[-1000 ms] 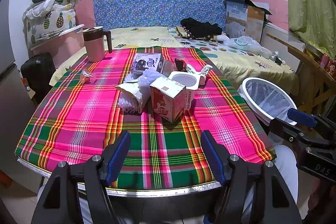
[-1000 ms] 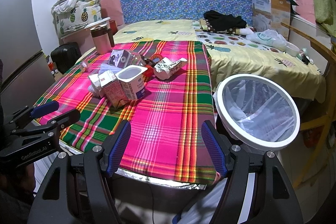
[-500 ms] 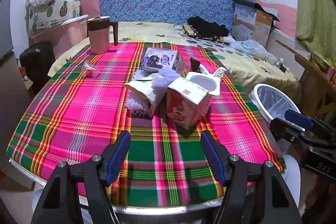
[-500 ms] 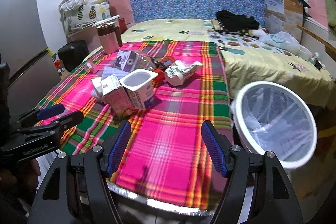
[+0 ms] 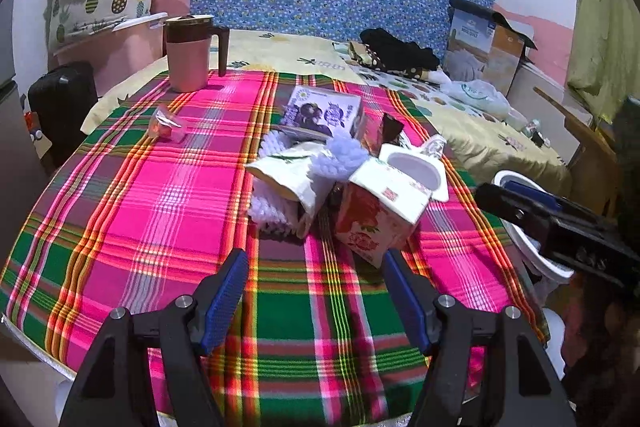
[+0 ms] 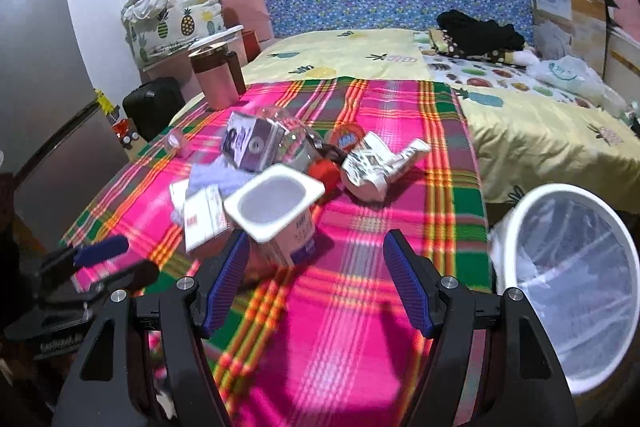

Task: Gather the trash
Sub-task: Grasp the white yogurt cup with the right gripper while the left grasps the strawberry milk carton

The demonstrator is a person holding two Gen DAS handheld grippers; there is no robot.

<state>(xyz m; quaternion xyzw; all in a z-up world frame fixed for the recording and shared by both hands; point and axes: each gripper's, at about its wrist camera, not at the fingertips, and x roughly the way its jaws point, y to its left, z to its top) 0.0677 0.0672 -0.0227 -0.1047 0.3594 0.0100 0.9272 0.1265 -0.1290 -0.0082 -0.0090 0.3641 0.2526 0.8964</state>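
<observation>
A pile of trash lies mid-table on the plaid cloth (image 5: 140, 207): a red-and-white carton (image 5: 376, 215), a white yogurt cup (image 6: 278, 211), a purple box (image 5: 320, 113), a cream pouch (image 5: 292, 175), a crumpled silver wrapper (image 6: 376, 163) and a small candy wrapper (image 5: 166, 125). My left gripper (image 5: 316, 295) is open and empty, just short of the carton. My right gripper (image 6: 316, 283) is open and empty, its left finger close to the yogurt cup. A white bin with a clear liner (image 6: 568, 275) stands off the table's right edge.
A pink mug with a brown lid (image 5: 190, 53) stands at the table's far left. A bed (image 6: 520, 115) with clothes and a cardboard box lies behind. A black suitcase (image 5: 60, 99) sits on the floor at the left. A wooden chair (image 5: 580, 131) is at the right.
Both grippers have moved forward over the table toward the trash pile, which looms larger. Both stay open. Nothing on the table has moved.
</observation>
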